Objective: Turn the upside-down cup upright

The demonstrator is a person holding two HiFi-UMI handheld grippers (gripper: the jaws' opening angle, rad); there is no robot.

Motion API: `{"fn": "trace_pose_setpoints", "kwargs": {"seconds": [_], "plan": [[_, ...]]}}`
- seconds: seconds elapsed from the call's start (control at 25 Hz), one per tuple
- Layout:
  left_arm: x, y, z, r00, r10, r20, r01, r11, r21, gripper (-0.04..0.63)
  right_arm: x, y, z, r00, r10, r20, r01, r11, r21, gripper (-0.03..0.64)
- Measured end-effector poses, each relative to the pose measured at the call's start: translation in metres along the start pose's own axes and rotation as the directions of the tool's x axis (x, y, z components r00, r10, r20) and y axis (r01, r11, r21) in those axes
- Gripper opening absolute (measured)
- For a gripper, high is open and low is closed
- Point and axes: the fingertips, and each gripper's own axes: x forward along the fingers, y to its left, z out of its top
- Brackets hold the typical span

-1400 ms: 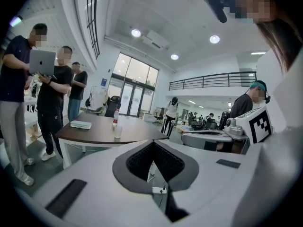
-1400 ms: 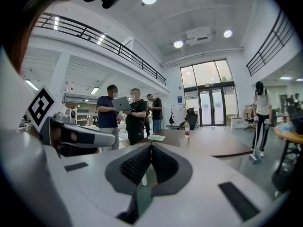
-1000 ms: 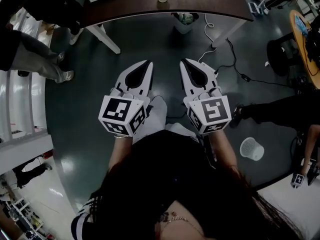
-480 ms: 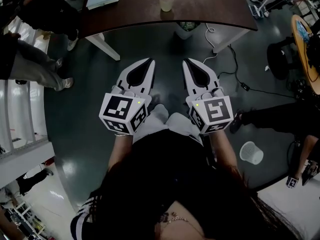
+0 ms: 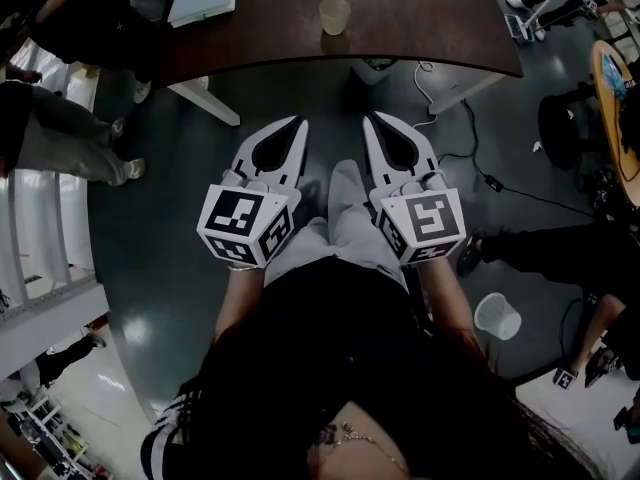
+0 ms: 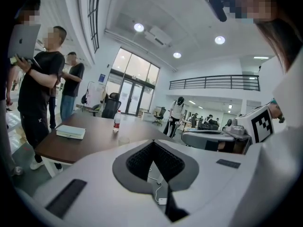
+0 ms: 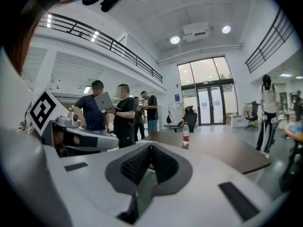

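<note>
Left gripper [image 5: 297, 123]: jaws closed tip to tip, nothing between them. Right gripper [image 5: 371, 118]: same, closed and empty. Both are held side by side in front of the body, pointing at the dark brown wooden table [image 5: 430, 18] ahead, well short of its near edge.

The task's thing, a small translucent pale plastic cup [image 5: 335, 15], stands on that table near the front edge, roughly in line with the gap between the two grippers. It's too small to confirm which end is up. A white closed book [image 5: 204, 2] lies well to its left. A clear plastic bottle with red label [image 6: 116, 121] stands further back on the table.

Step, as I judge it: approach only; no reach has started. Next move calls for closing the remaining distance, opening one gripper's jaws, taking the cup by its side wall and rolling the wrist half a turn before setting it down.

Versus the earlier frames: the table and cup sit lower and fuller in the head view, so the person has come closer. A grey trouser leg [image 5: 345, 203] now shows between the grippers. Jaws unchanged.
</note>
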Motion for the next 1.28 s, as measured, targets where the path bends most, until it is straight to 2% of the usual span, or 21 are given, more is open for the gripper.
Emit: {"fn": "trace_pose_setpoints", "kwargs": {"seconds": [0.52, 0.84, 1.28], "plan": [[0.110, 0.047, 0.039, 0.999, 0.044, 0.027, -0.044, 0.999, -0.011, 0.002, 0.106, -0.083, 0.024, 0.998, 0.055, 0.009, -0.055, 0.998, -0.025, 0.015], [0.162, 0.080, 0.053, 0.996, 0.078, 0.038, -0.077, 0.997, -0.030, 0.002, 0.161, -0.114, 0.029, 0.995, 0.095, -0.007, -0.095, 0.994, -0.047, 0.015], [0.194, 0.117, 0.061, 0.990, 0.136, 0.023, -0.134, 0.990, -0.051, 0.002, 0.210, -0.138, 0.024, 0.992, 0.119, -0.045, -0.121, 0.992, -0.029, 0.017]]}}
